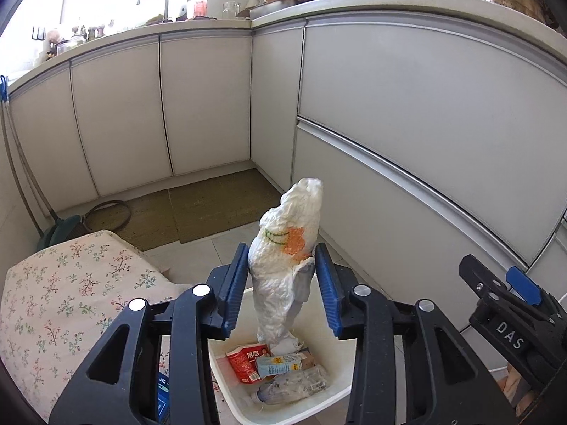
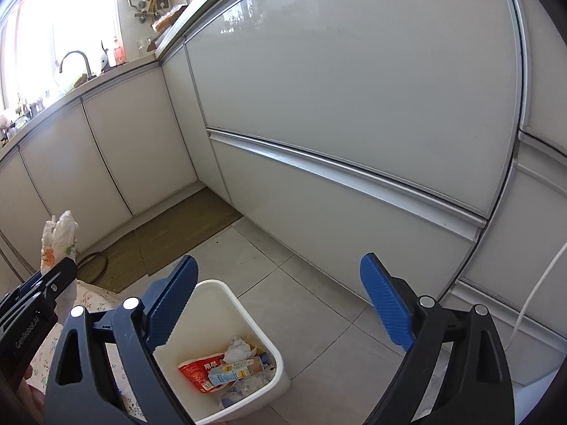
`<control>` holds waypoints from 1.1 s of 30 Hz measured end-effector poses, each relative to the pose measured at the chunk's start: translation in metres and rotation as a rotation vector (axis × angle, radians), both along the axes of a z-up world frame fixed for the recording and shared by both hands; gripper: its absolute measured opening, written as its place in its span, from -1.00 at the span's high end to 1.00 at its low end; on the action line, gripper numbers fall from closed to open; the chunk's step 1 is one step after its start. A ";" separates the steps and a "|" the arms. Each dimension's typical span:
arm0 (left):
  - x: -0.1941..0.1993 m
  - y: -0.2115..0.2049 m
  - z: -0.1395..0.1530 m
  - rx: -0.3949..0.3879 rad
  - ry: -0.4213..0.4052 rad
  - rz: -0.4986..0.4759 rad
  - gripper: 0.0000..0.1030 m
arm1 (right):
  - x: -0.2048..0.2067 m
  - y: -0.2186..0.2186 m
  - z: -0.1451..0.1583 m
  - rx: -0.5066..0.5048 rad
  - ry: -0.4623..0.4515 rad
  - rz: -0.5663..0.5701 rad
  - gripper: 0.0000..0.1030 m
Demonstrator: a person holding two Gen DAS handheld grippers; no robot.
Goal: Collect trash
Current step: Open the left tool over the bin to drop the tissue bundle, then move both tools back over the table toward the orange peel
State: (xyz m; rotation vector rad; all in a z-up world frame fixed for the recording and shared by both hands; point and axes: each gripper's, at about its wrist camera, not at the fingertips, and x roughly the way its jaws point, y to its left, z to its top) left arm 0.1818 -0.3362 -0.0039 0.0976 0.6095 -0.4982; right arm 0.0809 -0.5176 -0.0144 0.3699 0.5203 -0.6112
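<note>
My left gripper is shut on a crumpled white plastic bag with orange and green print, held upright above a white trash bin. The bin holds a red carton, a light blue carton and a crushed clear bottle. In the right wrist view the bag shows at the far left and the bin sits below between my fingers. My right gripper is open and empty above the bin's right side; it also shows in the left wrist view.
White kitchen cabinets run along the back and right, with a counter above. Brown mats lie on the tiled floor in the corner. A floral cushion sits left of the bin. A white cable hangs at the right.
</note>
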 end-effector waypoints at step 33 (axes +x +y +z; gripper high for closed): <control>-0.007 0.183 -0.034 0.140 0.121 0.323 -0.62 | 0.052 0.164 -0.017 -0.016 0.122 0.379 -0.78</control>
